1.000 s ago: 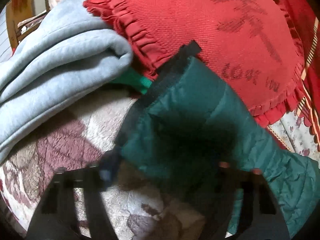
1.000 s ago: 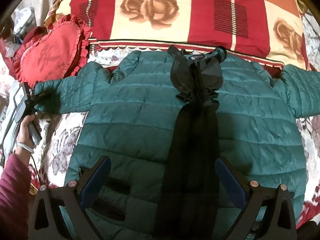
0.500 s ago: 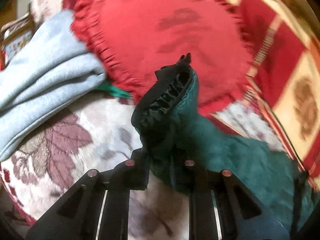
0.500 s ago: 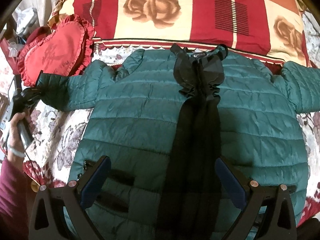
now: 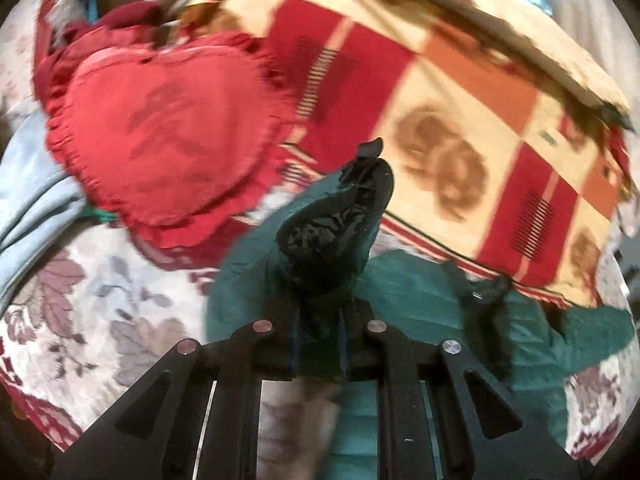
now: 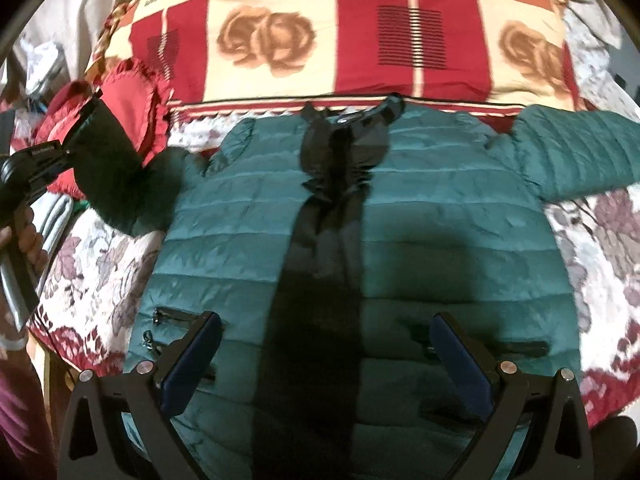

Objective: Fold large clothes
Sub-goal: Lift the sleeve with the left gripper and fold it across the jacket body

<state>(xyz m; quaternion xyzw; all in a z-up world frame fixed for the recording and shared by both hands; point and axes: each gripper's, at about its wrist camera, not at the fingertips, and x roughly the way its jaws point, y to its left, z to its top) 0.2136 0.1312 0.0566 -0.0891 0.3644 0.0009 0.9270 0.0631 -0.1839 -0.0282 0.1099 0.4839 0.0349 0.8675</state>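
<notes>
A teal quilted puffer jacket (image 6: 440, 224) with a black centre strip lies front-up on a floral bedspread (image 6: 100, 264). My left gripper (image 5: 318, 340) is shut on the cuff of the jacket's left sleeve (image 5: 336, 232) and holds it lifted off the bed; the same sleeve (image 6: 108, 168) shows raised in the right wrist view. My right gripper (image 6: 326, 356) is open and empty, hovering over the jacket's lower hem. The right sleeve (image 6: 580, 152) lies stretched out flat.
A red heart-shaped frilled cushion (image 5: 160, 144) lies left of the jacket. A red and cream rose-patterned folded quilt (image 6: 340, 40) lies behind the collar. Folded grey-blue clothing (image 5: 28, 200) sits at the far left.
My left gripper closed on the left sleeve cuff and lifted it up and inward toward the jacket body. The right gripper moved slightly closer over the hem, still open.
</notes>
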